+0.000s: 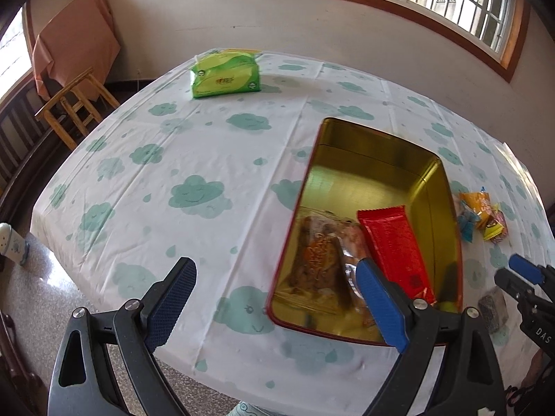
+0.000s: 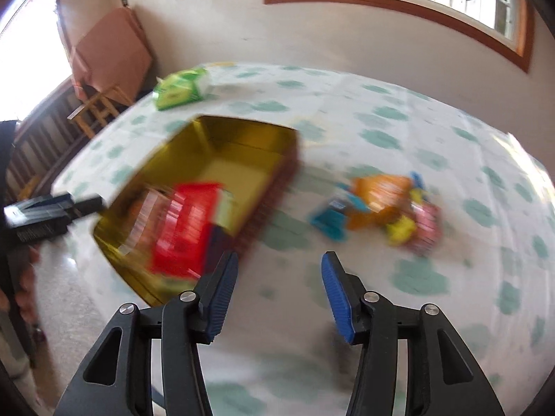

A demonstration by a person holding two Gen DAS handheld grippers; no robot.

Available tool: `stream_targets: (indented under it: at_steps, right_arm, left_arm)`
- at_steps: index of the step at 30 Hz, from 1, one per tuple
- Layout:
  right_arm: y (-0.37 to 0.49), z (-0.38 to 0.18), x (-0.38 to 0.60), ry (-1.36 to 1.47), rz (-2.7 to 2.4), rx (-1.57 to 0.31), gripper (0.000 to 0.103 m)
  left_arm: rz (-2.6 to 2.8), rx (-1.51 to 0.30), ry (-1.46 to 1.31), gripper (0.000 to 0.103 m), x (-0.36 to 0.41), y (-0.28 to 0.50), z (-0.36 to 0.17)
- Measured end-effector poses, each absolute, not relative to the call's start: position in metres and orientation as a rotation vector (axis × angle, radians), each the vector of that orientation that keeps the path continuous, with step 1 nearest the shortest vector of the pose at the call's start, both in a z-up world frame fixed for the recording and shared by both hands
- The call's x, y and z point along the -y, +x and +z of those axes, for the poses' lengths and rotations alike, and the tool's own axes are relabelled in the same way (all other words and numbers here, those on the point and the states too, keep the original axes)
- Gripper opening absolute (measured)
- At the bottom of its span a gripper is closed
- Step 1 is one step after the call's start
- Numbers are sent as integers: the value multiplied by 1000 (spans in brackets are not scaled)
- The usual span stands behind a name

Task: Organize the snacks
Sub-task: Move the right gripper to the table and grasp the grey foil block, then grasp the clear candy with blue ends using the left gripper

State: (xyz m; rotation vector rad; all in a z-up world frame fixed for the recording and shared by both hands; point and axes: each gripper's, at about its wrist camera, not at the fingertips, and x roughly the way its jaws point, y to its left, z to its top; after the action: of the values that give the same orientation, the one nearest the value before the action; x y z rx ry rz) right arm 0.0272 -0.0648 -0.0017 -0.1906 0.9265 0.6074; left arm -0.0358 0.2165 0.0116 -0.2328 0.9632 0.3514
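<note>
Snacks half sorted: red packet [image 1: 395,249] and clear bags lie in the gold tin [image 1: 430,173]; loose sweets [image 2: 388,208] wait on the bench [image 1: 208,159] beside it. Both grippers [image 1: 274,298] [image 2: 279,291] hover, jaws apart, empty.

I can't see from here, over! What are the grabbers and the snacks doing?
Left gripper open, empty. Right gripper open, empty. Red packet and others in gold tin; loose snack pile on tablecloth. Nothing blocking.
</note>
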Motion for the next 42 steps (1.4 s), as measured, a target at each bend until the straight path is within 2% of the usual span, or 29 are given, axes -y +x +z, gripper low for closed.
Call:
stream_targets:
  at_steps: [7,17,20,23,26,42]
  right_arm:
    - [29,-36,107,-206,527,-1016,52]
    - [24,-58,110,-225,547,-1032,52]
    - [23,-63,107,-235,560,-1031,50]
    - [20,-64,106,-249,564,-1013,40]
    - [18,-64,106,-246,581,-1007,37]
    - [93,-65,187,-96,277,-927,36]
  left_arm:
    - [305,-980,-203,92,-194,-26,10]
    - [239,-999,-143,92,-153,-11,8]
    - [216,-1008,-122,92,-139,-7,7]
    - [189,-1012,-110,92,-125,-4,7]
    - [168,-1019,-88,92,-112,0,6]
    - [14,-996,2,92,-42,41,4]
